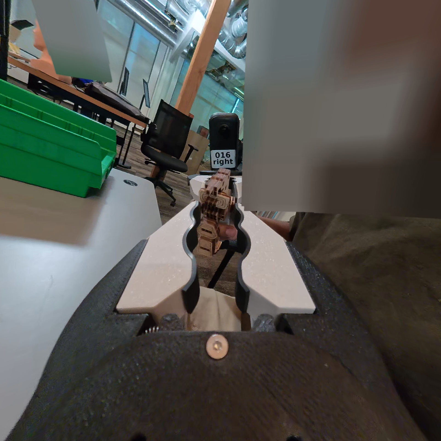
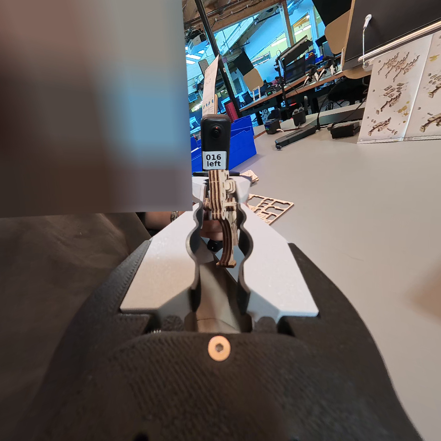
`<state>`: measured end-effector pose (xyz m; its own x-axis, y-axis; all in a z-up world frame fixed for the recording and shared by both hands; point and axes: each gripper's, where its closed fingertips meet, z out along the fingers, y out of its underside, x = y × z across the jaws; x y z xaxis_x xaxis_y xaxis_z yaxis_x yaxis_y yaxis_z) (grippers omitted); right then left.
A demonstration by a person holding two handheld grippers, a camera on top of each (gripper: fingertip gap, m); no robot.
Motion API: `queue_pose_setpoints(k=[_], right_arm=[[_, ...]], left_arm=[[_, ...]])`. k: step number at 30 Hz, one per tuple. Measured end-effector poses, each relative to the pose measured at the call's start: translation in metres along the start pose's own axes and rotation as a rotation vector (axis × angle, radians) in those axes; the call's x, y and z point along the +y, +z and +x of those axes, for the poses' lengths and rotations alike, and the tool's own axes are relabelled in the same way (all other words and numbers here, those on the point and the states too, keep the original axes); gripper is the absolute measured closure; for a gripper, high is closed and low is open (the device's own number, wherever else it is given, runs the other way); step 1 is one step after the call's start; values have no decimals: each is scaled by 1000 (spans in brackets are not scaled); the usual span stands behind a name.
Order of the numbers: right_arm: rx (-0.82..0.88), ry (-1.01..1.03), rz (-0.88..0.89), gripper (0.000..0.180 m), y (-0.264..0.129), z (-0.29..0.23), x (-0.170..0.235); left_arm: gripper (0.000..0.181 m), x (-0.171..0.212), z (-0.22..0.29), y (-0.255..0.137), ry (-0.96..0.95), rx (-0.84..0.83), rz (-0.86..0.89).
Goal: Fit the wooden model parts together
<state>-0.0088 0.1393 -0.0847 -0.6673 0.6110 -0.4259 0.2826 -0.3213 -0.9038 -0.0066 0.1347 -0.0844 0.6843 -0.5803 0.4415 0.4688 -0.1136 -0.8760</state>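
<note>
Left wrist view shows the wooden model (image 1: pixel 213 212) held in the air between both grippers, the left gripper (image 1: pixel 216 210) with its fingers closed on the near end. Facing it, the right gripper (image 2: pixel 218 214) has its fingers pinched on the same model. A cut-out wooden sheet (image 2: pixel 269 208) lies on the grey desk (image 2: pixel 346 214); green bins (image 1: pixel 52 145) sit left.

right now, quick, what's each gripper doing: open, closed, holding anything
Left gripper: closed on the wooden model, held up off the table.
Right gripper: closed on the same wooden model from the opposite side, facing the left one.
</note>
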Motion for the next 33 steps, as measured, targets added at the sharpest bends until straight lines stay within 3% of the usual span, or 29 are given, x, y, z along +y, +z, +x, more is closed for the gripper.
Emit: queue_pose_setpoints(k=[33], right_arm=[[45, -164, -46, 152, 0, -4, 2]], left_arm=[[162, 5, 4, 0, 88, 7, -54]])
